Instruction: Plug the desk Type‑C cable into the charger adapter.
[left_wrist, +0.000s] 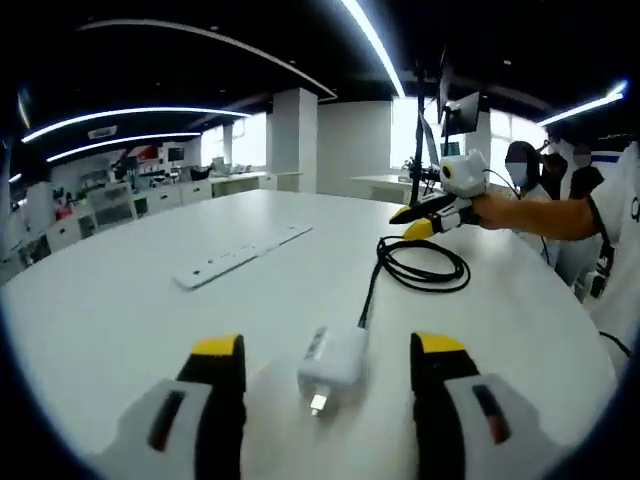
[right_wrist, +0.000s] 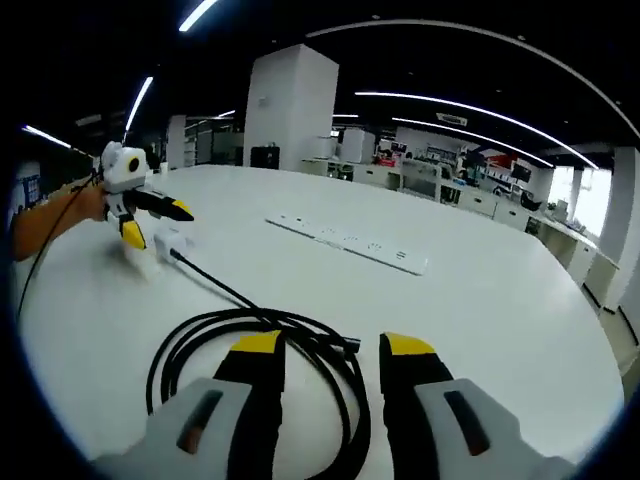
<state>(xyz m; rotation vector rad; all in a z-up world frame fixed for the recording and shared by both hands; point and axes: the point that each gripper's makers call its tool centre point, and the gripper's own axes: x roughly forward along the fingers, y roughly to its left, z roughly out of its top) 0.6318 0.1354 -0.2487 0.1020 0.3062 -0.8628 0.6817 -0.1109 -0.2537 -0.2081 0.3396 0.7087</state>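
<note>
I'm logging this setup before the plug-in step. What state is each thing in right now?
Charger adapter: lying on the table, between the open jaws, not held.
Type-C cable: coiled on the table, one end running to the adapter; whether plugged in, cannot tell.
Power strip: flat on the table, nothing plugged in.
Left hand-held gripper: open.
Right hand-held gripper: open, over the coil.

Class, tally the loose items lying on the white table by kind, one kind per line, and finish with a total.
Charger adapter: 1
Coiled black cable: 1
White power strip: 1
Total: 3
</note>
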